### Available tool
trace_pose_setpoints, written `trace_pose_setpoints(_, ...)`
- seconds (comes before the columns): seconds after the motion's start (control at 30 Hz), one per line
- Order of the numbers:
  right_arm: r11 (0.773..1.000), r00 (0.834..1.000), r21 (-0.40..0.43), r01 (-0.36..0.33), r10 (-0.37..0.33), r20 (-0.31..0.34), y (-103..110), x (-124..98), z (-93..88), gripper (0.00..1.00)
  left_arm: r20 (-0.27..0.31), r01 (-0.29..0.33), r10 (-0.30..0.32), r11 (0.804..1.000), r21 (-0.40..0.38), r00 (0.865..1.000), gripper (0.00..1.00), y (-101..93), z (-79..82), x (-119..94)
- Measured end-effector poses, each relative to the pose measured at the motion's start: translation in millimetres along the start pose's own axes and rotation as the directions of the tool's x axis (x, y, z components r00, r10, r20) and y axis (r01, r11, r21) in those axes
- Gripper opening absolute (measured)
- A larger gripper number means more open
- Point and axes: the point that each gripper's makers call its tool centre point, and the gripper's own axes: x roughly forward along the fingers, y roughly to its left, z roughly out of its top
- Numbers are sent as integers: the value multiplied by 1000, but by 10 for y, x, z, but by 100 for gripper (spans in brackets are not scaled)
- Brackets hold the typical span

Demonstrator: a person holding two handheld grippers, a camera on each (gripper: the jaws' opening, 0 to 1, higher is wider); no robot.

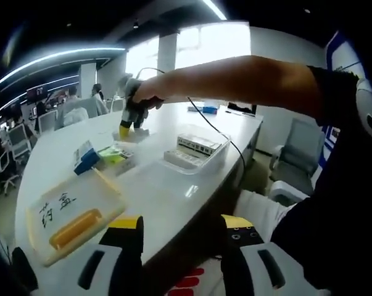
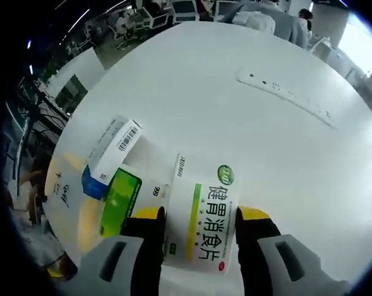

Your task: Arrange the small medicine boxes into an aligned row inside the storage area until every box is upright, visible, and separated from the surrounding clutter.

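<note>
Two yellow-tipped jaws of the right gripper (image 2: 199,225) press the sides of a white medicine box (image 2: 201,222) with green print, lying flat on the white table (image 2: 247,135). Just beside that box lie a green box (image 2: 119,200) and a blue-ended white box (image 2: 108,157). Beyond it runs a long white strip (image 2: 284,97). The left gripper (image 1: 182,225) hangs wide open with nothing in it, at the table edge near a labelled tray (image 1: 71,216); further off a clear bin (image 1: 195,151) holds boxes.
</note>
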Motion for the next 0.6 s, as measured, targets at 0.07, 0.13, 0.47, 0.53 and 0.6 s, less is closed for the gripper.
trace_pose_setpoints(0.07, 1000, 1000, 11, -3, 3, 12, 3, -79, 37, 44, -1, -2, 2, 1000, 11, 1000, 48, -14, 5, -28)
trace_pose_setpoints(0.13, 1000, 1000, 6, -2, 2, 11, 44, -176, -35, 44, 3, -5, 5, 1000, 10, 1000, 48, -12, 19, -45)
trace_pose_setpoints(0.47, 1000, 1000, -9, -6, 6, -6, 67, -373, -165, 44, 8, -24, 24, 1000, 7, 1000, 48, -28, 14, -88)
trace_pose_setpoints(0.53, 1000, 1000, -1, -1, 1, -11, 16, -400, -154, 43, -23, -19, 19, 1000, 14, 1000, 48, -32, -73, -61)
trace_pose_setpoints(0.6, 1000, 1000, -5, 5, -5, -13, 25, -487, -228, 43, -31, -20, 21, 1000, 7, 999, 48, -16, -106, -56)
